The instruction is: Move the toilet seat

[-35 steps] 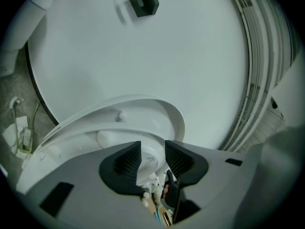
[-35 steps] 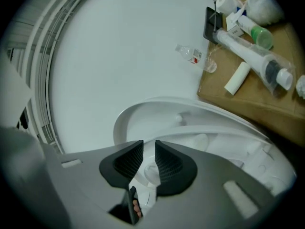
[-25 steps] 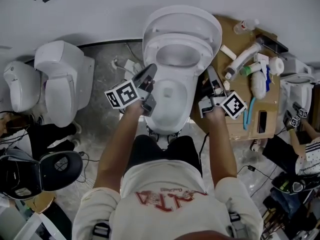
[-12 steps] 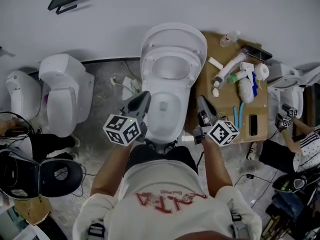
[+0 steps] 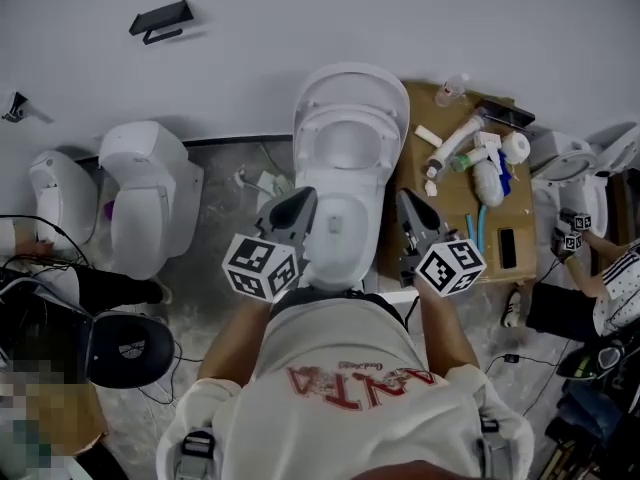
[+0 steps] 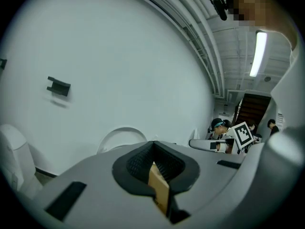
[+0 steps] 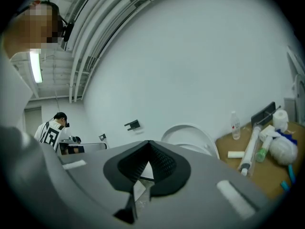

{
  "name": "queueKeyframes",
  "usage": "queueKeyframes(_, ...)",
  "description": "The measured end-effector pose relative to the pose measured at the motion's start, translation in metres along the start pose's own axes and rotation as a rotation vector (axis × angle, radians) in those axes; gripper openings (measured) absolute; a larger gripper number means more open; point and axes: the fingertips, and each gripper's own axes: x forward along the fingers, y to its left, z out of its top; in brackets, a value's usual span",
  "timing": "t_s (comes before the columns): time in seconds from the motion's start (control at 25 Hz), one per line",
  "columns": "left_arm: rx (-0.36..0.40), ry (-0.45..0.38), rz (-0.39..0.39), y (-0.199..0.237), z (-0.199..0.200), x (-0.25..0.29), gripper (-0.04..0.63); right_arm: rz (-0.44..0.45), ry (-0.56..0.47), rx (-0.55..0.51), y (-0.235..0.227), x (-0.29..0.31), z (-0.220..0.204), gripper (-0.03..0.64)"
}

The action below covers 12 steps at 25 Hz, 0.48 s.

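Observation:
The white toilet (image 5: 340, 223) stands against the wall in the head view. Its seat ring (image 5: 347, 118) and lid (image 5: 350, 78) are tipped up toward the wall, and the bowl is uncovered. My left gripper (image 5: 303, 198) hangs shut just left of the bowl's front, and nothing is between its fingers. My right gripper (image 5: 406, 198) is shut and empty too, just right of the bowl. Neither touches the toilet. The left gripper view has the shut left gripper (image 6: 153, 146) below the raised lid (image 6: 121, 135). The right gripper view has the shut right gripper (image 7: 148, 146) beside the lid (image 7: 188, 132).
A cardboard sheet (image 5: 455, 203) right of the toilet carries tubes, a bottle and rolls. Two more white toilets (image 5: 150, 193) stand at the left, and a black seat (image 5: 125, 348) lies on the floor. People (image 5: 590, 268) crouch at the right. A black bracket (image 5: 160, 20) sits on the wall.
Both grippers have drawn back from the bowl's sides toward my body and risen, rolling as they went. The toilet's seat and lid have stayed up.

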Motion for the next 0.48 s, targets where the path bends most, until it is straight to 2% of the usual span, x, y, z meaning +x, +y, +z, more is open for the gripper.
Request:
queueKeyframes(0.16, 0.06, -0.042, -0.013, -0.02, 0.023, -0.012, 0.009, 0.016, -0.041, -0.108, 0.024, -0.013, 0.031, 0.002)
queueKeyframes(0.36, 0.09, -0.084, 0.007, -0.028, 0.044, -0.019, 0.009, 0.024, -0.066, -0.21, 0.044, -0.02, 0.056, 0.002)
queueKeyframes(0.48, 0.098, -0.096, 0.023, -0.026, 0.048, -0.022, 0.009, 0.029, -0.077, -0.235, 0.05, -0.017, 0.061, 0.002)
